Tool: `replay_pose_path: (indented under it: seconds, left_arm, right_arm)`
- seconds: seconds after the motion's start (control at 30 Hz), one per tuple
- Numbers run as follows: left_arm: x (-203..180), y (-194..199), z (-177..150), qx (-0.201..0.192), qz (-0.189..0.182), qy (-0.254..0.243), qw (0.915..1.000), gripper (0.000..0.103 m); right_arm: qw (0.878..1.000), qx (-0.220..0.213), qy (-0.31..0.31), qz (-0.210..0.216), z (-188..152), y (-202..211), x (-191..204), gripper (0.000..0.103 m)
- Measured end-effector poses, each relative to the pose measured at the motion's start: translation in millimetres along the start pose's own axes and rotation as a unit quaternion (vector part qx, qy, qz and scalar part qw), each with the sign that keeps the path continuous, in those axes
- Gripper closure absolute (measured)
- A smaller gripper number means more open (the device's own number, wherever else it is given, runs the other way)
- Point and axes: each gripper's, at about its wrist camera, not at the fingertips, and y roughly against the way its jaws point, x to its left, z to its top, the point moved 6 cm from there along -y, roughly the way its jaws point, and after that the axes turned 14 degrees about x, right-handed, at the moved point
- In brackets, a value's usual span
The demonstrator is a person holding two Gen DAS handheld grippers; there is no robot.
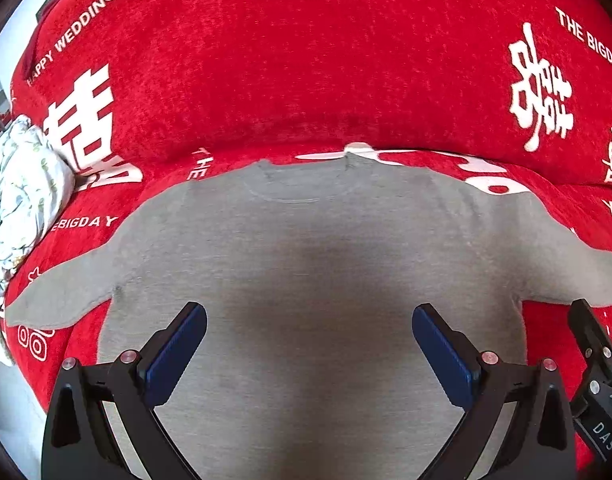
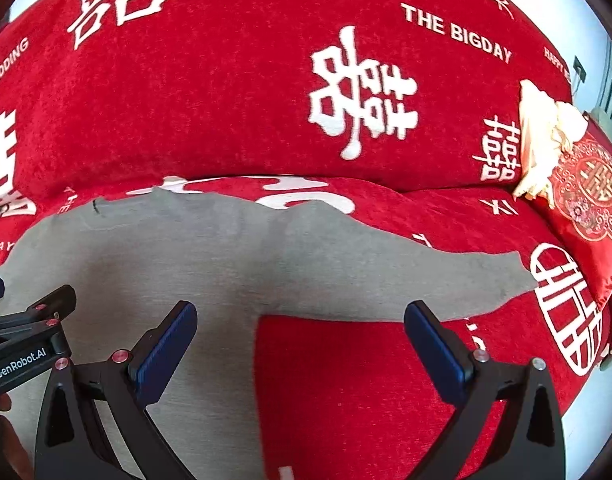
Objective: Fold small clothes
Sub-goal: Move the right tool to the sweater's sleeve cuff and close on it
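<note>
The left gripper (image 1: 309, 320) is spread wide and empty above the body of the grey shirt (image 1: 306, 264). The right gripper (image 2: 300, 318) is just as wide and empty, straddling the shirt's side edge below its sleeve (image 2: 445, 276). The shirt lies flat, sleeves out, on a red sofa cover (image 1: 306, 60) with white lettering. A floral bundle (image 1: 22, 200) sits at the left, an embroidered cushion (image 2: 589, 196) at the right.

The grey shirt's (image 1: 306, 264) hem runs off the bottom edge; its right sleeve tip leaves the frame.
</note>
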Motion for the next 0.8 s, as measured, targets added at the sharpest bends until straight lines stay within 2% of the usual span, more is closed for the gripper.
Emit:
replay_pose_path:
  seconds: [0.8]
  left_arm:
    - [-88, 2, 6, -0.003, 0.006, -0.049, 0.9988, 0.000]
  right_arm:
    - [0.998, -0.001, -0.043, -0.036, -12, -24, -91, 0.000]
